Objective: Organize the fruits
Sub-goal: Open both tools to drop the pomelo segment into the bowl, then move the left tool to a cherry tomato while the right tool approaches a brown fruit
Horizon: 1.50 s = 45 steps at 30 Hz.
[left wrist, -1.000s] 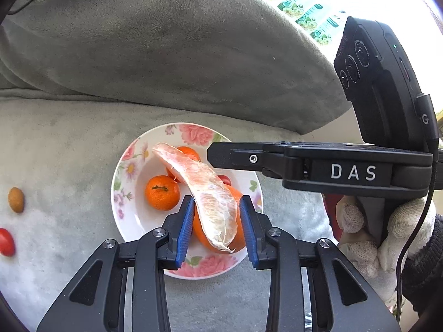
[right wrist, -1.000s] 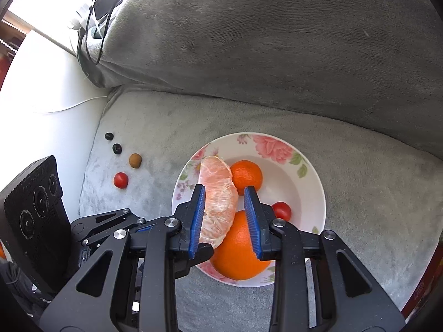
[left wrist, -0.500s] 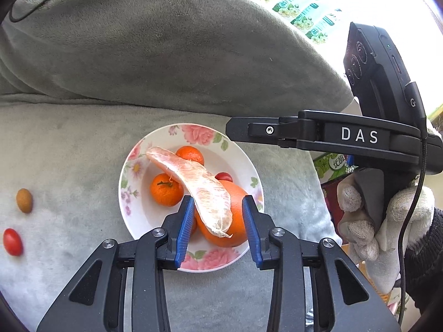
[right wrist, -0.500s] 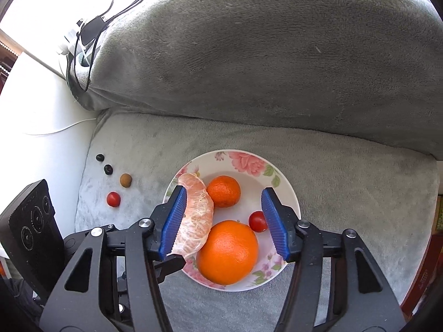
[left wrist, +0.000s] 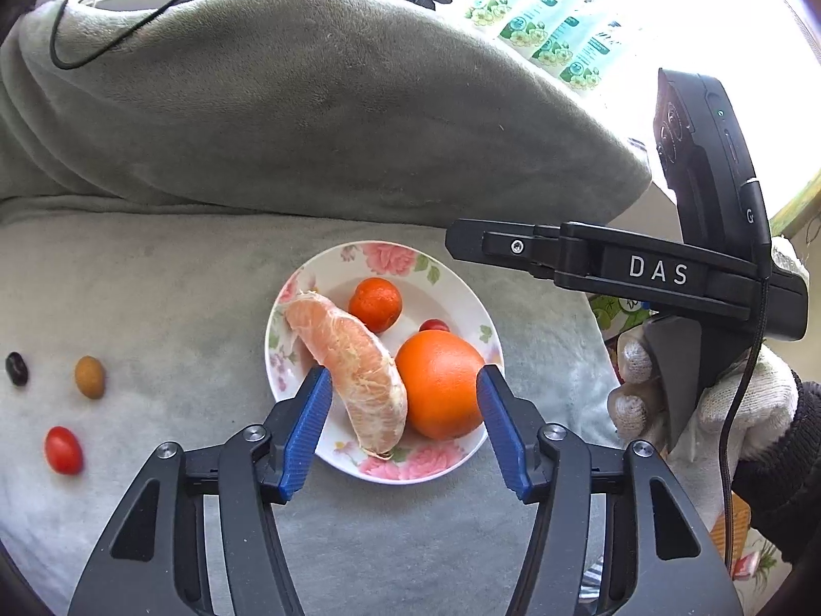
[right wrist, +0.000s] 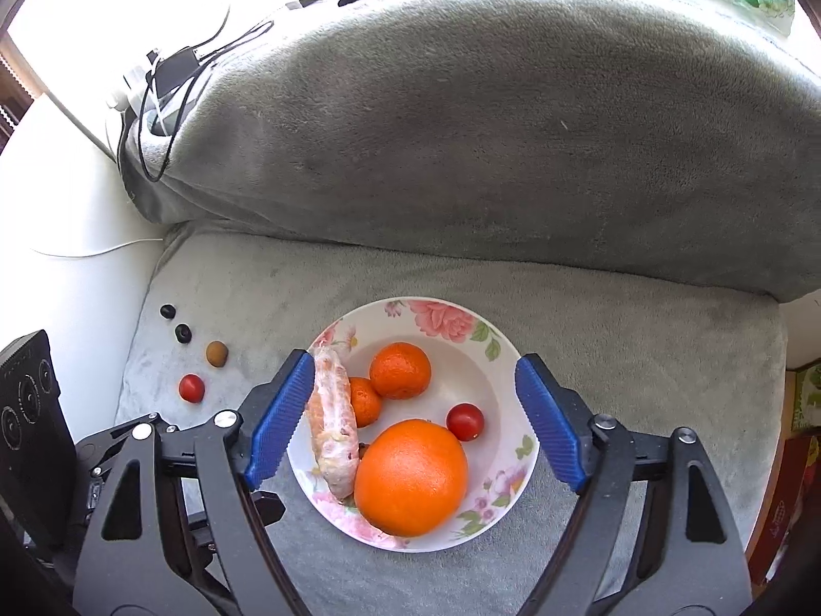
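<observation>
Gathering loose fruit next, judged: both jaws wide open, empty above plate [right wrist: 500, 354]; approach cherry tomato [left wrist: 63, 450] on couch cushion [left wrist: 154, 297] low, close gently.

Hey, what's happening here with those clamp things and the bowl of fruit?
A person holds two handheld grippers and is sorting fruit into a floral bowl on a grey cushion. Both the left gripper and the right gripper hover open above it, holding nothing. The bowl holds a peeled pomelo segment, a big orange, two mandarins and a cherry tomato. Another cherry tomato, a brownish fruit and two dark ones lie on the cushion.
</observation>
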Available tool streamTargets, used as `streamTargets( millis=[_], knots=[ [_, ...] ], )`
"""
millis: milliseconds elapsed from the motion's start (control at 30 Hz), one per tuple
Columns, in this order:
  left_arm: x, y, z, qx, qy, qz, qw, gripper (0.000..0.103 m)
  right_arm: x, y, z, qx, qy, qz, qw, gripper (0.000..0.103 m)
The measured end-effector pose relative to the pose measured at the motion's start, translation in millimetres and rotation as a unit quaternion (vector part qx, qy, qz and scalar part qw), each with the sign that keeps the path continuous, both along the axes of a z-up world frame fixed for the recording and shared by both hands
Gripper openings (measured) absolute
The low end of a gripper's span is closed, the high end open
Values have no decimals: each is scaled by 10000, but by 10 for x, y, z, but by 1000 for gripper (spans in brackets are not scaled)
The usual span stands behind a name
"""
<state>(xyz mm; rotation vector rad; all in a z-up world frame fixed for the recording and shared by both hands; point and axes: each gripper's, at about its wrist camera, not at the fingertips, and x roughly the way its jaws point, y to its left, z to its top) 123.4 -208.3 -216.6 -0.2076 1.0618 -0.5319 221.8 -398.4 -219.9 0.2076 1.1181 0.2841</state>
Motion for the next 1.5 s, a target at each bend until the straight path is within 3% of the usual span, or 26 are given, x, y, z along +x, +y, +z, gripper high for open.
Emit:
streamTargets(
  millis=[467,800,1267,1500],
  knots=[
    [-125,473,30,369,-58,340,9987,62,-230,236,74,91,-310,-87,9994,83],
    [-297,1126,-99,550,82,854,9948,62,-304,730,126,-560,-355,278,9974,83],
    [-483,1863,-362,621,269,1579,9851,59,-125,1370,27,-38,-314,969,9948,83],
    [-455,2003,-501,500,366,1651,9843,50,22,1729,-169,19,-70,1364,9906,77]
  ],
)
